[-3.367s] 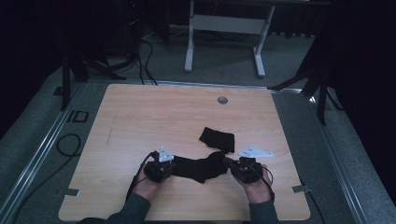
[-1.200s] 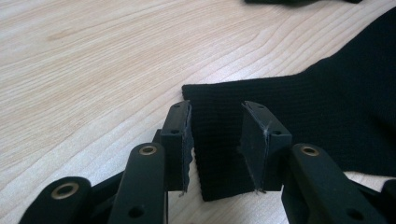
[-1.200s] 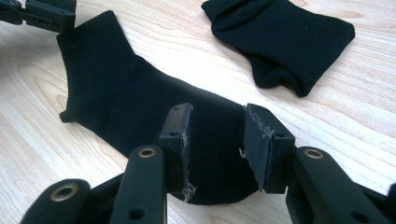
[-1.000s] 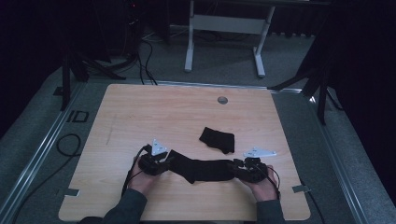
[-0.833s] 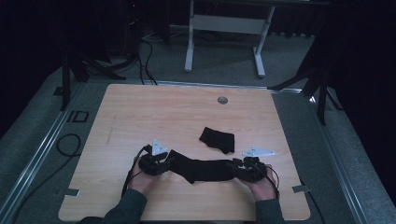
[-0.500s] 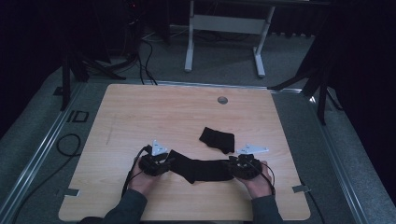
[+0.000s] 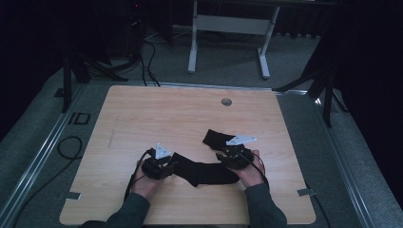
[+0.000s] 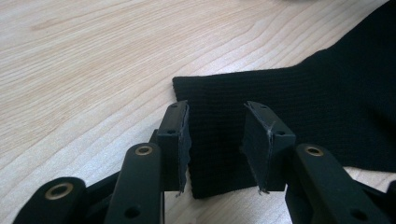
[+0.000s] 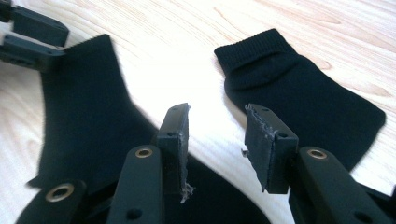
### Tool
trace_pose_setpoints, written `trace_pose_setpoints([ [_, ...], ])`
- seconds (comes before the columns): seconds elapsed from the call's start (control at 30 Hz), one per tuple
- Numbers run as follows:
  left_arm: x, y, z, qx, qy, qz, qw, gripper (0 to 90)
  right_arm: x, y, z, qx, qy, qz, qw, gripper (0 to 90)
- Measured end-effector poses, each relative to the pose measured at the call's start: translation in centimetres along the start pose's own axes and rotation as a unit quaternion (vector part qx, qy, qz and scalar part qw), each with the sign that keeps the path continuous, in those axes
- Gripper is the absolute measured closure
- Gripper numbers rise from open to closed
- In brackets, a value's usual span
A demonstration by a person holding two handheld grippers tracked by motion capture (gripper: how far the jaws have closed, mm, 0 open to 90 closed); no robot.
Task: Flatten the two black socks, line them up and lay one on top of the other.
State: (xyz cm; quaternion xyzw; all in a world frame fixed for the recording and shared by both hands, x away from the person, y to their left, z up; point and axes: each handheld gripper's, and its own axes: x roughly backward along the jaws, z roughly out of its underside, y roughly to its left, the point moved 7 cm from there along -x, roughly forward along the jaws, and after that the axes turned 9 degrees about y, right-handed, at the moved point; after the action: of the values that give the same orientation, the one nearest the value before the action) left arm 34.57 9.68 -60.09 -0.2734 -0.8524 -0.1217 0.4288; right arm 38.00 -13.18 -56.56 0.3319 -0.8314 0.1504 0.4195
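— High view: where do we stand with the long black sock (image 7: 204, 172)?
— It lies flat at six o'clock; second sock (image 7: 216, 139) waits unpaired at one o'clock. Our left gripper (image 8: 217, 140) and right gripper (image 9: 217, 142) gape, holding nothing.

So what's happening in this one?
A person is working on two black socks on a wooden table with a tool in each hand. One sock lies flat between the tools; the other sock lies just beyond it. The left tool stands open over the near sock's cuff end. The right tool is open too, above the gap between the socks. Neither sock is gripped.
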Motion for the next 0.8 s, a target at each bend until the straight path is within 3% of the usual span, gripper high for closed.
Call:
trace_pose_setpoints([
  [0.33, -0.2, 0.0, 0.1, -0.004, 0.004, -0.004, 1.0000, 60.9, -3.1, -0.5, -2.1, -0.003, 0.035, -0.004, 0.9994, 59.5],
  [0.53, -0.3, -0.1, 0.1, -0.008, 0.008, -0.007, 0.9999, 60.9, -4.4, -1.4, -3.7, -0.032, 0.043, 0.002, 0.9986, 60.4],
  [0.57, -0.3, -0.1, 0.1, -0.009, 0.008, -0.007, 0.9999, 60.9, -4.7, -1.9, -4.5, -0.051, 0.044, 0.003, 0.9978, 61.6],
  [0.67, -0.3, 0.0, 0.1, -0.010, 0.008, -0.009, 0.9999, 60.9, -5.4, -2.5, -5.2, -0.078, 0.056, 0.000, 0.9954, 65.9],
  [0.8, -0.2, 0.0, 0.1, -0.010, 0.006, -0.010, 0.9999, 60.9, -6.5, -3.2, -5.6, -0.120, 0.080, -0.006, 0.9895, 65.9],
])
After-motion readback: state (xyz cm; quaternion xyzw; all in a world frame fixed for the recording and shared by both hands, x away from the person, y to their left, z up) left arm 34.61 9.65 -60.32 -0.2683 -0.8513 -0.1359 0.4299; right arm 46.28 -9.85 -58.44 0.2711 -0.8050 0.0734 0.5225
